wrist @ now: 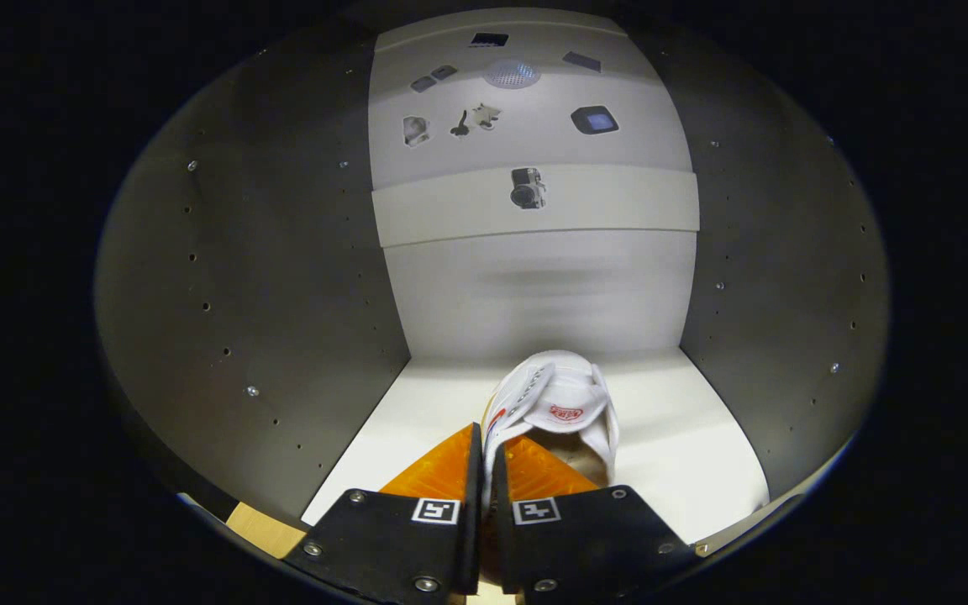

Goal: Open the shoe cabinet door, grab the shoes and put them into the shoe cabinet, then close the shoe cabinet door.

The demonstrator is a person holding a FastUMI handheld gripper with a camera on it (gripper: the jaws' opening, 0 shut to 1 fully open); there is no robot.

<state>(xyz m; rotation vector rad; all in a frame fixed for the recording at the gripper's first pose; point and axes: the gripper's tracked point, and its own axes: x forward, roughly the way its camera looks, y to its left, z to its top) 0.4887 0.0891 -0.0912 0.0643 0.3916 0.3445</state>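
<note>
I am looking into the shoe cabinet. A white shoe (pixel 560 412) with a red logo on its tongue lies on the pale cabinet floor (pixel 686 454), toe pointing toward the back wall. My gripper (pixel 486 445) is shut on the shoe's side wall near the heel opening, one finger outside it and one inside. The shoe extends just ahead of the fingers. The cabinet's dark side panels (pixel 282 277) rise on both sides.
The pale back wall (pixel 534 286) stands beyond the shoe, with a lighter strip (pixel 618 202) across it. Above it, several small dark items and a round mesh disc (pixel 512 73) show on a white surface. Floor room lies beside the shoe.
</note>
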